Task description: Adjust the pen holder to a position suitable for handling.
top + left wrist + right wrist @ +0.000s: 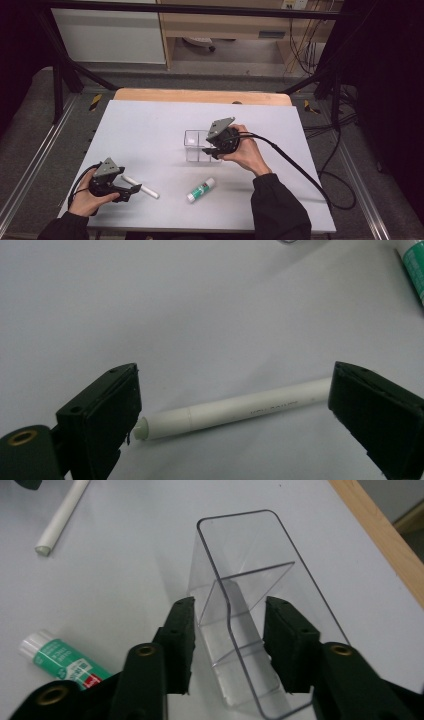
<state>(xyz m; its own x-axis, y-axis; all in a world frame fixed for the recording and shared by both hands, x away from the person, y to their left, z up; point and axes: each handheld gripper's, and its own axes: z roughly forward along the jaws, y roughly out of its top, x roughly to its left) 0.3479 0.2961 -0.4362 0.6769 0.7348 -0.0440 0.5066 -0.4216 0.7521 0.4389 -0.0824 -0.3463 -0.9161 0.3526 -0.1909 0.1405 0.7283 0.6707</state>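
The clear box [196, 145] stands near the centre of the high view, on the grey table [150, 125], and the right gripper [214, 151] sits at its right end. In the right gripper view the box [250, 580] runs up the middle of the frame with a divider across it. The two jaws straddle its near wall, one outside on the left, one inside the near compartment on the right. They stand parted, with a gap showing on each side of the wall, so they press on nothing. From here a careless pull sideways could catch the wall on a pad and drag or tip the box, since it looks light and nothing steadies it.

At the lower left of the high view the left gripper [129, 191] rests low beside the white pen [140, 186]. In the left gripper view its jaws stand wide apart, and the pen [230, 410] lies lengthwise between them across the lower middle of the frame. Its cap end is just beside the left pad; I cannot tell if they touch. Closing along the pen's length this way would likely squeeze it end to end. Being round and smooth, it could then skid out or roll away.

The glue stick [201, 190] lies at lower centre, apart from both tools. A rolling pen could reach it.
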